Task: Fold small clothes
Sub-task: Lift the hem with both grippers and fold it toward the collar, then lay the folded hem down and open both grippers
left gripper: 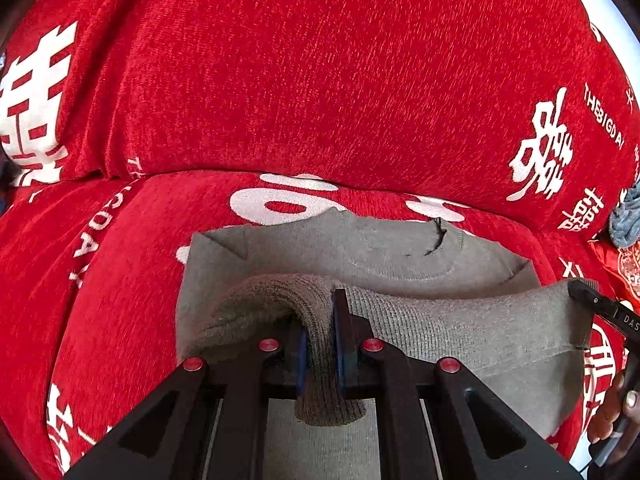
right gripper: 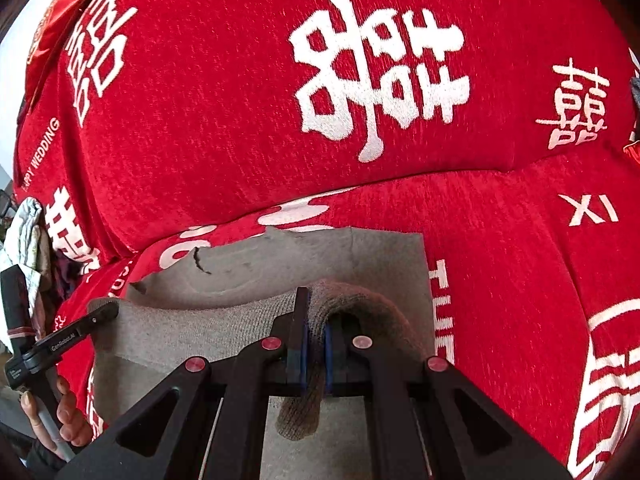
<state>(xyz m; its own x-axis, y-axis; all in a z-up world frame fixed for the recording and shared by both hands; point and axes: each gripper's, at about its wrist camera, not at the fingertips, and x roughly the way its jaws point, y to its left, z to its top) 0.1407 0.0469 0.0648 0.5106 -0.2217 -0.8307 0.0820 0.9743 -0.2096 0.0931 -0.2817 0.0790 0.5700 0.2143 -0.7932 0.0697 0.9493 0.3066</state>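
Hem pinched in both tools: left tool (left gripper: 320, 344) and right tool (right gripper: 316, 344) clamp the grey garment (left gripper: 380, 256), low in frame on the red sofa (left gripper: 320, 80). Mid-fold; next, lay hem toward collar.

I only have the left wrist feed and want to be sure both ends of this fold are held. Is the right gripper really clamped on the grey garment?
Observer: Yes. In the right wrist view the right gripper is shut on a bunched ribbed edge of the grey garment, which hangs down between its fingers.
Operator: Anything beyond my left frame edge?
Observer: A crumpled pale cloth lies on the red sofa cover at that side.
Operator: Who holds my gripper?
Observer: A hand grips its handle, fingers wrapped around; the left gripper itself is also shut on the garment.
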